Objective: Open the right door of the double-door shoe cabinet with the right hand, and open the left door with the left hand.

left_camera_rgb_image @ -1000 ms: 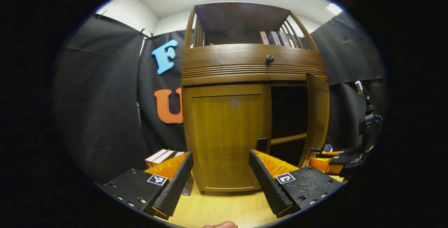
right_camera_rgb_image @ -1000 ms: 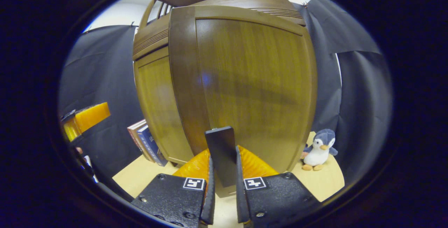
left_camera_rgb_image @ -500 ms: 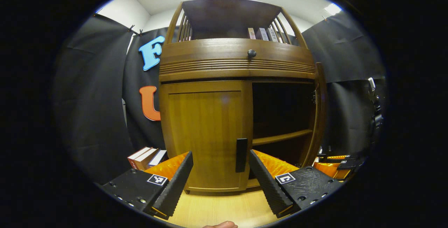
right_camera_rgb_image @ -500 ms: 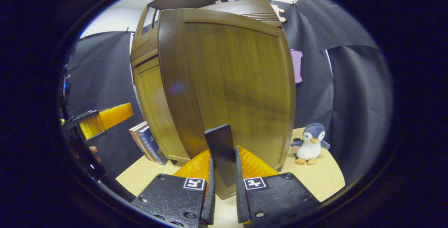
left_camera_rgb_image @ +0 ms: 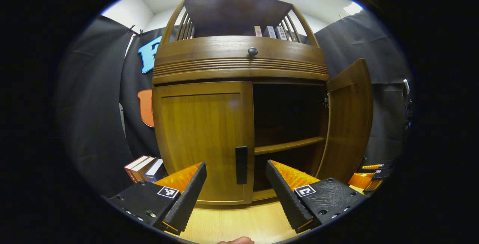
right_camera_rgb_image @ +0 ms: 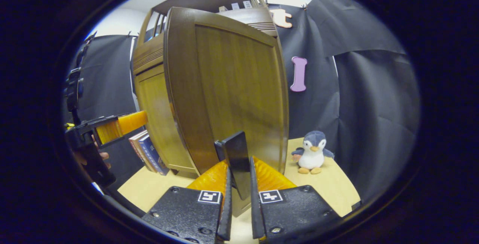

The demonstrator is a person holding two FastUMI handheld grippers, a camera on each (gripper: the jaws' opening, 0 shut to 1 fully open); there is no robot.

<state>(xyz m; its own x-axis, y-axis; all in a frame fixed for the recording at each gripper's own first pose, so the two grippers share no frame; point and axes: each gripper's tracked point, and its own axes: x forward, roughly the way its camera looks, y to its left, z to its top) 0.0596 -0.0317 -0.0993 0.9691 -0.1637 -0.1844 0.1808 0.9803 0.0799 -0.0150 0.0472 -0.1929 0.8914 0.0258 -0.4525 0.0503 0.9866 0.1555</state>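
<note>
**Right door open and gripped; left door closed**

Your right gripper (right_camera_rgb_image: pixel 238 184) is clamped on the right door handle (right_camera_rgb_image: pixel 236 161): in the right gripper view both fingers press on the dark vertical handle, one on each side. The right door (right_camera_rgb_image: pixel 232 87) stands swung well out from the shoe cabinet (left_camera_rgb_image: pixel 239 60). In the left gripper view you see this door (left_camera_rgb_image: pixel 346 124) hinged at the cabinet's right edge, with the dark interior and one shelf (left_camera_rgb_image: pixel 290 146) exposed behind it.

Your left gripper (left_camera_rgb_image: pixel 235 189) has its fingers wide apart and holds nothing. It faces the left door (left_camera_rgb_image: pixel 202 139), which sits flush and closed. The left door handle (left_camera_rgb_image: pixel 241 164) is a dark vertical bar at the door's inner edge; it appears between your two fingers but beyond their tips, not touched.

The cabinet stands on a light wooden table (left_camera_rgb_image: pixel 239 221). A drawer knob (left_camera_rgb_image: pixel 253 51) sits on the front above the doors. Books (left_camera_rgb_image: pixel 144 167) lean beside the cabinet's left side. In the right gripper view, a plush penguin (right_camera_rgb_image: pixel 311 152) stands on the table just beyond the open door.
</note>
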